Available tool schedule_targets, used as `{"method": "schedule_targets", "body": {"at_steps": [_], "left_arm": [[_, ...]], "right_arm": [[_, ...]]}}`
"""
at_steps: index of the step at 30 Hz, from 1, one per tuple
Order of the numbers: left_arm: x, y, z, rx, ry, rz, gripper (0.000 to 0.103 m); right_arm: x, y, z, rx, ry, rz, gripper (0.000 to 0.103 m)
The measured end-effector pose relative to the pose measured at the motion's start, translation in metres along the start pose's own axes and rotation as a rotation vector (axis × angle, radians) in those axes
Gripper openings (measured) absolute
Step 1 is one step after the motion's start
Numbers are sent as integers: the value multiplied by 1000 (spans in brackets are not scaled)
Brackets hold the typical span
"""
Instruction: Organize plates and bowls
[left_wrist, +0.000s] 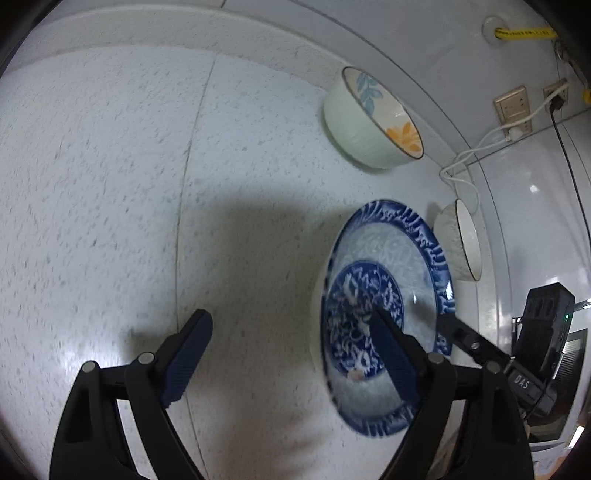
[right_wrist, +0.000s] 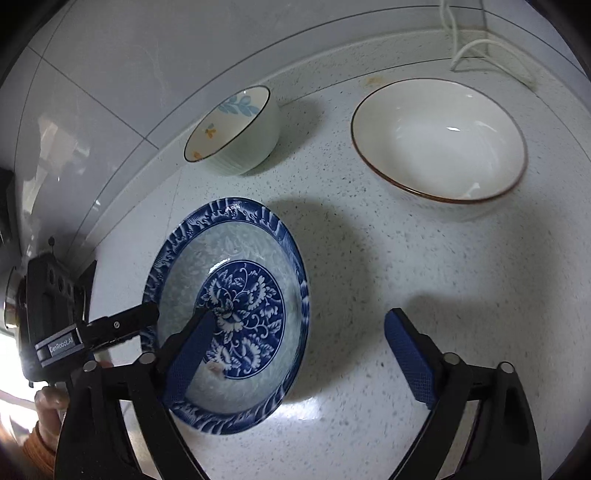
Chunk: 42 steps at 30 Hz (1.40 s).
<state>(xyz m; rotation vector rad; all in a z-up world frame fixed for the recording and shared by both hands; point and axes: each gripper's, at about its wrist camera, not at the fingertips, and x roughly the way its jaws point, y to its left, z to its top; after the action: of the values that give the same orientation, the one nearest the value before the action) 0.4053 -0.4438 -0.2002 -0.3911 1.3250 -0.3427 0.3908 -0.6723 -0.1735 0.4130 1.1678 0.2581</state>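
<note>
The body of the left gripper (right_wrist: 146, 315), seen from the right wrist, carries a label that reads "GenRobot.AI", and the right gripper (left_wrist: 448, 325), seen from the left wrist, shows the letters "DAS". The blue-and-white plate (right_wrist: 236, 310) has a dark flower centre, a pale ring and a wavy blue rim; it lies on the speckled white counter (right_wrist: 424, 295). A small mark near its centre is perhaps a chip. Behind it stand a pale green bowl (right_wrist: 236, 144) with leaf and orange flower prints and a white bowl (right_wrist: 439, 140) with a brown rim. Both grippers hang over the plate with jaws apart, holding nothing.
</note>
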Motion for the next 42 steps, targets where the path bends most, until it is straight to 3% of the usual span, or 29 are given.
{"method": "schedule_targets", "body": {"at_steps": [3,6,7,8,11,13,17,25,32,37,42], "left_arm": [[7,-9,6,29,40,10,76],[11,-17,9,59,66,38,62],[12,-19,10,65,69,45,51],[16,-22,12,66,88,29,33],[25,-23,14,53,122,1,11],[27,-25,14,60,130,-8,10],[21,-22,13,56,151,-20,9],[-48,-7,-19,60,128,-80,9],[-114,40,-72,57,129,-61,9],[-117,79,-106,59,173,-49,9],[-109,97,-127,68,215,-37,9]], "right_arm": [[12,-3,1,-11,32,7,61],[17,-3,-1,-27,43,12,25],[18,-4,-1,-28,47,11,22],[19,-4,-2,-30,49,18,19],[20,-4,-3,-25,50,30,17],[22,-2,-2,-29,52,43,11],[23,6,-1,-35,55,4,10],[-10,49,-21,-63,20,-7,10],[-31,107,-76,-102,36,19,10],[-12,128,-122,-74,90,13,10],[13,130,-147,-30,159,-3,10]]}}
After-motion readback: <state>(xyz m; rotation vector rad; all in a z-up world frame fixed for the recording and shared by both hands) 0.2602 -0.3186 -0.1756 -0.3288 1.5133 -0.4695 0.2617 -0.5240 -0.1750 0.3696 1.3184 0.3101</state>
